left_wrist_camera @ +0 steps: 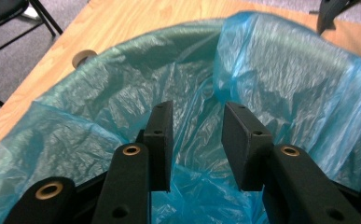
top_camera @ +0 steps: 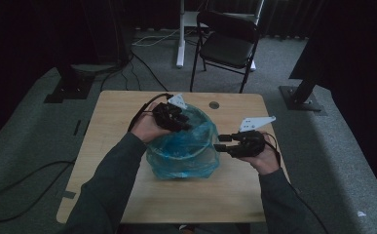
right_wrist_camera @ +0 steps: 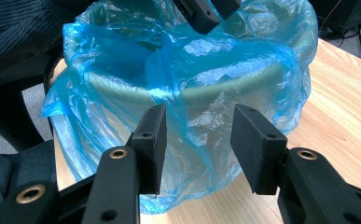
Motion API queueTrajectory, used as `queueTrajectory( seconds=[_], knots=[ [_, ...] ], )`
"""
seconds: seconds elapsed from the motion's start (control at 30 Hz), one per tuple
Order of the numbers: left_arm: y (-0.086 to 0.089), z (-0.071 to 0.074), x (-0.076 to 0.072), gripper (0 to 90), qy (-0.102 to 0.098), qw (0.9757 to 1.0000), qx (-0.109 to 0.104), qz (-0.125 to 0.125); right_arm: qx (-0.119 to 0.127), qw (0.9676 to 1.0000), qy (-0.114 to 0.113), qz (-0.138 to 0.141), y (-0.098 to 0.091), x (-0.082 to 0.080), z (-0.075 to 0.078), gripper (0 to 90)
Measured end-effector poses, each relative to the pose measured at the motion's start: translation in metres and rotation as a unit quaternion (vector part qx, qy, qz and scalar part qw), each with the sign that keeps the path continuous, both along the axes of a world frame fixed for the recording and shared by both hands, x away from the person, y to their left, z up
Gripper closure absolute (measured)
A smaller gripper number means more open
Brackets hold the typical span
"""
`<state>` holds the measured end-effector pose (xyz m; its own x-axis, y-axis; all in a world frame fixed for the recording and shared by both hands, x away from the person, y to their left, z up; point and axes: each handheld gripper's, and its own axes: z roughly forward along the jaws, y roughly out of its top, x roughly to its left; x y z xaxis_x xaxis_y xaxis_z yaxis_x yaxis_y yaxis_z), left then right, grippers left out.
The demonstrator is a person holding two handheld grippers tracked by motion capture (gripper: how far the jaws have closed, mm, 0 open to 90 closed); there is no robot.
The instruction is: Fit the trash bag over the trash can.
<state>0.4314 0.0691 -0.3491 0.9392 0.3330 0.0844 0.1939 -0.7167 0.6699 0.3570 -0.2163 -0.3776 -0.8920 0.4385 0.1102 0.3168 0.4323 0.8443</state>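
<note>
A small round bin lined with a crinkled blue plastic bag (top_camera: 183,151) stands in the middle of the wooden table (top_camera: 122,105). The bag's edge is folded out over the greenish rim (right_wrist_camera: 206,91) and hangs down the sides. My left gripper (top_camera: 180,125) hovers over the far-left part of the rim and points down into the liner (left_wrist_camera: 281,79); its jaws (left_wrist_camera: 197,135) stand apart with nothing pinched. My right gripper (top_camera: 221,144) is level beside the bin's right side. It is open (right_wrist_camera: 199,140), facing a hanging fold of the bag (right_wrist_camera: 187,126).
A round cable hole (top_camera: 214,105) sits in the table near its far edge. A black folding chair (top_camera: 227,41) stands behind the table on the grey carpet. Cables (top_camera: 15,187) trail over the floor at the left. Bare wood lies in front of the bin.
</note>
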Motion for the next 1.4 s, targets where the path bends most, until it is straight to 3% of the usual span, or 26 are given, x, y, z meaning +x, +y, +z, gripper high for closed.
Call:
queueTrajectory(
  seconds=[0.3,0.47,0.63,0.67,0.7,0.73,0.77,0.83,0.97,1.0,1.03,1.27,1.4],
  knots=[
    [-0.012,-0.008,0.002,63.7,-0.009,0.9992,0.039,-0.002,-0.001,1.0,-0.001,0.001,0.0,0.0,0.0,54.7],
    [-0.024,-0.012,0.004,63.5,-0.016,0.997,0.076,-0.003,-0.001,1.0,0.0,0.001,0.0,0.0,0.0,54.5],
    [-0.028,-0.014,0.006,63.3,-0.015,0.9952,0.096,-0.001,0.001,1.0,0.0,0.0,-0.001,-0.001,0.001,54.5],
    [-0.03,-0.017,0.007,63.3,-0.015,0.9937,0.111,0.002,0.001,1.0,0.0,-0.001,-0.001,-0.001,0.0,54.5],
    [-0.03,-0.017,0.007,63.3,-0.015,0.9937,0.111,0.002,0.001,1.0,0.0,0.0,-0.001,-0.001,0.0,54.5],
    [-0.032,-0.019,0.009,63.3,-0.014,0.9917,0.127,0.009,0.001,1.0,0.0,0.0,-0.001,-0.001,0.0,54.5],
    [-0.032,-0.019,0.009,63.3,-0.014,0.9917,0.127,0.009,0.001,1.0,0.0,0.0,-0.001,-0.001,0.0,54.5],
    [-0.035,-0.023,0.012,63.3,-0.015,0.9887,0.149,0.014,0.001,1.0,-0.001,0.0,-0.001,-0.001,0.0,54.4],
    [-0.036,-0.025,0.013,63.4,-0.019,0.9862,0.163,0.024,0.001,1.0,-0.001,0.0,-0.001,-0.001,0.001,54.4],
    [-0.037,-0.026,0.014,63.4,-0.024,0.9844,0.172,0.03,0.001,1.0,-0.001,0.0,-0.001,-0.001,0.001,54.4],
    [-0.037,-0.026,0.014,63.4,-0.024,0.9844,0.172,0.03,0.001,1.0,-0.001,0.0,-0.001,-0.001,0.001,54.4],
    [-0.037,-0.029,0.016,63.2,-0.052,0.9772,0.196,0.063,0.001,1.0,-0.002,0.0,-0.002,-0.002,0.001,54.4],
    [-0.035,-0.026,0.017,62.7,-0.063,0.9763,0.192,0.077,0.0,1.0,-0.001,0.0,-0.001,-0.002,0.0,54.3]
  ],
)
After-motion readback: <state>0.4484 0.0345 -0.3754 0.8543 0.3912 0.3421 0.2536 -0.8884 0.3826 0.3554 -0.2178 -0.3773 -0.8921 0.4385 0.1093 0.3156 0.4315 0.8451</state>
